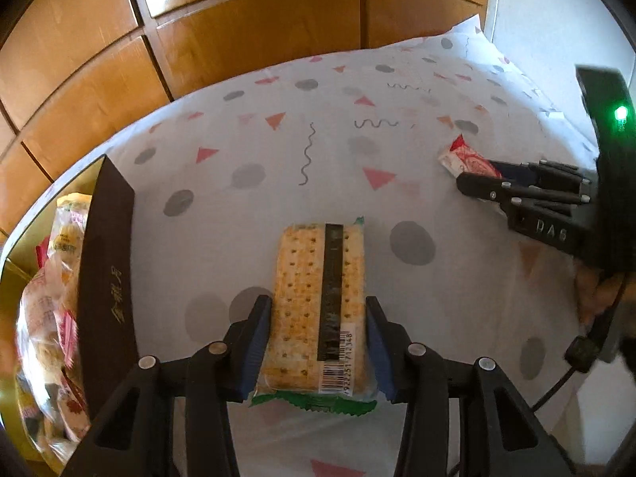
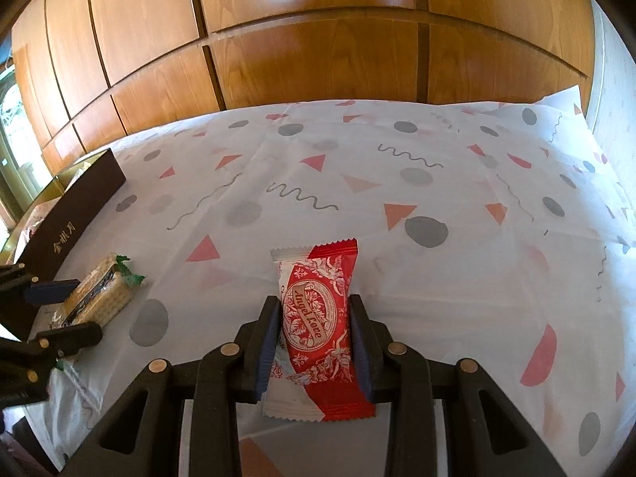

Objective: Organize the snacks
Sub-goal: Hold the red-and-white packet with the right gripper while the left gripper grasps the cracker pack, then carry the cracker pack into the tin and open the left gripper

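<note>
The left gripper grasps the cracker pack across its width, jaws pressed on both long sides, close to the barcode end. The right gripper grasps the red packet the same way, its jaws clenched on the wrapper's sides. Both snacks sit low over the patterned cloth that covers the desk. The box, dark-walled and open at the top, stands at the left edge of the desk, already holding several wrapped snacks.

Risks:
- The cracker pack is rigid but brittle. Excess squeeze probably cracks the contents; a loose hold lets the smooth film slip, since most of the pack overhangs forward of the jaws.
- The red packet is soft film. It may twist or slide out if swung quickly.
- The near wall of the box stands just beside the left gripper. A low sideways carry likely strikes that wall and may push the box toward the desk edge.
- The snacks inside pile high; a drop onto the heap may roll back out.

Clearance:
- The cloth between the two grippers is bare and gives ample room.
- The far edge of the desk runs against wooden cabinet doors, so no travel is available beyond it.
- The right gripper stands well apart from the box and must cross the left gripper's path to reach it.
</note>
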Tool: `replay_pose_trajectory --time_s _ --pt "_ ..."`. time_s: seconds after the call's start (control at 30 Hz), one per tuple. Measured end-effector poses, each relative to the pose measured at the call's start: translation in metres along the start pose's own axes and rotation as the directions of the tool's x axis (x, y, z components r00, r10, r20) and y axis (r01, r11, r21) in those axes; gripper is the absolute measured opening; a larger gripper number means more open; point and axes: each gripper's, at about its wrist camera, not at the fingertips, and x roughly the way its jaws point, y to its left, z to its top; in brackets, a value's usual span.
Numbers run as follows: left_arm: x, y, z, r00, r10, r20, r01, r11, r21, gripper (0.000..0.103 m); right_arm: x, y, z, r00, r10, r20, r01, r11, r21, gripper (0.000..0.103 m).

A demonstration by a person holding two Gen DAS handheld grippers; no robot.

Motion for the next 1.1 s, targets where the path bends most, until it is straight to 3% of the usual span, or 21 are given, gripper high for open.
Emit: replay_pose_trajectory --time_s 0.33,1.1 --pt "0.002 0.004 -0.013 0.997 -0.017 0.079 0.019 0.999 -0.027 0.05 0.001 0.006 -0.001 0.999 -0.045 -0.001 0.045 0.999 -0.028 0.034" --pt "0.004 0.007 -0.016 0.994 -0.033 0.106 0.038 0.998 -0.043 0.05 0.0 0.014 -0.002 0.996 -0.088 0.003 0.088 0.995 -0.05 0.034"
